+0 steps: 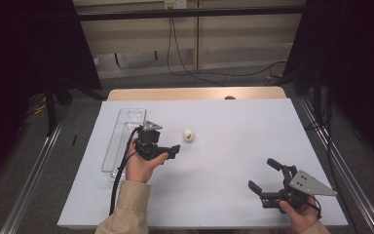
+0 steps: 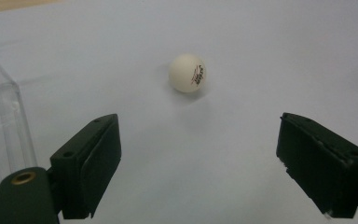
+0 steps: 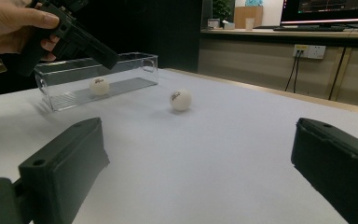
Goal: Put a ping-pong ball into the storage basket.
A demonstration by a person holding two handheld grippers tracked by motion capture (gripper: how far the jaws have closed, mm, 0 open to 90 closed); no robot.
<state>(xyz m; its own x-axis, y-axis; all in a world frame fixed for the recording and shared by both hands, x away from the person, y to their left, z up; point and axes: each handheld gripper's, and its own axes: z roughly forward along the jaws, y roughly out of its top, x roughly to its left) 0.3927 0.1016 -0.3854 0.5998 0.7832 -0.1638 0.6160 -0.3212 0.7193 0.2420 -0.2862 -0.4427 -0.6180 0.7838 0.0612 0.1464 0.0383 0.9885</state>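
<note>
A white ball with a small dark logo lies loose on the white tabletop. My left gripper hovers just short of it, to its left. In the left gripper view the ball sits ahead of the open jaws of that gripper, with nothing between them. A second white ball rests inside the clear plastic box. My right gripper stands open near the table's front right, empty. Its view looks across at the loose ball and at the left gripper.
The long clear box lies lengthwise along the left side of the white sheet, right beside my left hand. A wooden table edge runs along the far side. Cables hang behind the table.
</note>
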